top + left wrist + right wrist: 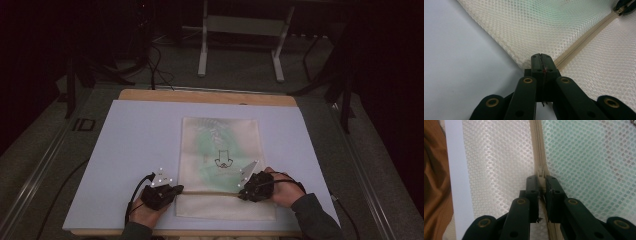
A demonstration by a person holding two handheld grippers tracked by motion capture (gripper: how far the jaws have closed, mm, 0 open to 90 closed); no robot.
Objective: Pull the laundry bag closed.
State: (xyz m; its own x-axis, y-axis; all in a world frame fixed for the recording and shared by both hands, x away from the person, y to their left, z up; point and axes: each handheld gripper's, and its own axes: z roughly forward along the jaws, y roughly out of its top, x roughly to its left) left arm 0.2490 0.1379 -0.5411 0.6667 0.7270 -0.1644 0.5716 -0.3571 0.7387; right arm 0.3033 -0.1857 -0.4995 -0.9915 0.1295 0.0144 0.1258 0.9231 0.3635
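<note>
We're working the zip on a mesh bag lying flat mid-table. Left gripper fingers are clenched on the bag's corner at the zipper end; right gripper fingers are pinching the slider. Slider's sitting at the right end w/ nearly the whole zip run left, we're guessing; can't tell open vs closed.
</note>
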